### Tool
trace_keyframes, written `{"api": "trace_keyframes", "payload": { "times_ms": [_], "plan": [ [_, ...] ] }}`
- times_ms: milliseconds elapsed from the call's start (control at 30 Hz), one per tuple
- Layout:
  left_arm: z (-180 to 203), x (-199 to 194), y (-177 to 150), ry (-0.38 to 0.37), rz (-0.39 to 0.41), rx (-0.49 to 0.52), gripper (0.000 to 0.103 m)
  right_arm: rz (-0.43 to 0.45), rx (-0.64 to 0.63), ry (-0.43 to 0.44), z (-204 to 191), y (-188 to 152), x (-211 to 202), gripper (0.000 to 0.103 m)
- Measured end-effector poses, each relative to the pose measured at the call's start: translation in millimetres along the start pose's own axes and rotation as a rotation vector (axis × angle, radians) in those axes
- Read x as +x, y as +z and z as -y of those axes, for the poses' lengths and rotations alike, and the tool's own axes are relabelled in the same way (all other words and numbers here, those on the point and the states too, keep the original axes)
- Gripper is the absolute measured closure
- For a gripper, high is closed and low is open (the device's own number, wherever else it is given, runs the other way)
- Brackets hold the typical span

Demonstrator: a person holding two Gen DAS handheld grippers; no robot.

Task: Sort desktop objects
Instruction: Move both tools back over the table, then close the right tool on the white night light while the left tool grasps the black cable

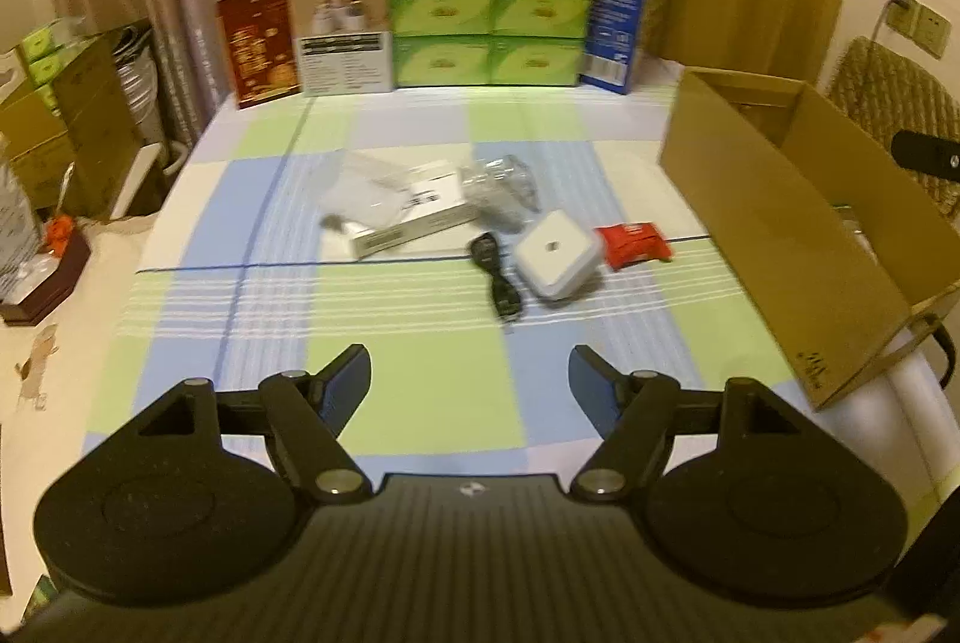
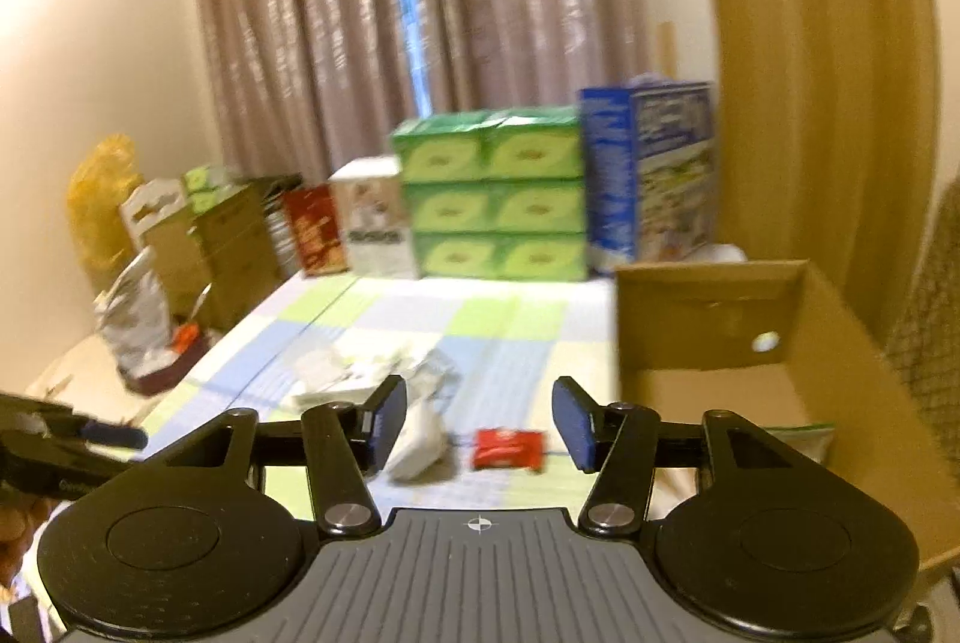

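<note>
On checked cloth, left to right: white flat box (image 1: 414, 217), black cable (image 1: 501, 277), white square adapter (image 1: 555, 253), red packet (image 1: 633, 244), cardboard box (image 1: 780, 223) far right. Left gripper (image 1: 470, 379) and right gripper (image 2: 477, 418) both spread, nothing between. Best: centre jaws over one item, descend squarely.

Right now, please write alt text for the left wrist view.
The open left gripper hovers empty above a checked cloth. Ahead lie a white square box, a red packet and a black cable; a cardboard box stands right.
</note>
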State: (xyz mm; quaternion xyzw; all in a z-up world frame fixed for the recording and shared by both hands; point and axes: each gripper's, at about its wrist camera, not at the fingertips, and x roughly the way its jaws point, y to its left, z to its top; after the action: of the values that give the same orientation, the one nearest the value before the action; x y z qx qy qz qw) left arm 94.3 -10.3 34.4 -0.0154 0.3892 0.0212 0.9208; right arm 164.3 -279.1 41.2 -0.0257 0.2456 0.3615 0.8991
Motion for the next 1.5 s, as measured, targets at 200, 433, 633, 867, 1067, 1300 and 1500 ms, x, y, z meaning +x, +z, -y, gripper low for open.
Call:
{"api": "trace_keyframes", "payload": {
  "times_ms": [200, 433, 633, 867, 1067, 1300, 1500],
  "plan": [
    [-31, 14, -13, 0.015, -0.014, -0.048, 0.034, -0.074, -0.072, 0.030, -30, -24, 42, 0.046],
    [-47, 49, -14, 0.010, -0.033, -0.044, 0.034, -0.138, -0.139, 0.026, -47, -43, 93, 0.038],
    [-51, 84, -10, -0.007, -0.037, -0.034, 0.034, -0.163, -0.212, 0.021, -52, -51, 136, 0.035],
    [-49, 114, 5, -0.023, -0.031, 0.004, 0.034, -0.213, -0.232, 0.006, -46, -60, 181, 0.034],
    [-53, 129, 17, -0.044, -0.038, -0.015, 0.025, -0.239, -0.264, 0.007, -42, -63, 204, 0.033],
    [-44, 135, 20, -0.054, -0.050, 0.009, 0.017, -0.258, -0.317, 0.028, -49, -71, 218, 0.032],
    [-50, 139, 24, -0.006, -0.037, 0.025, 0.012, -0.259, -0.347, 0.021, -53, -75, 226, 0.032]
  ]
}}
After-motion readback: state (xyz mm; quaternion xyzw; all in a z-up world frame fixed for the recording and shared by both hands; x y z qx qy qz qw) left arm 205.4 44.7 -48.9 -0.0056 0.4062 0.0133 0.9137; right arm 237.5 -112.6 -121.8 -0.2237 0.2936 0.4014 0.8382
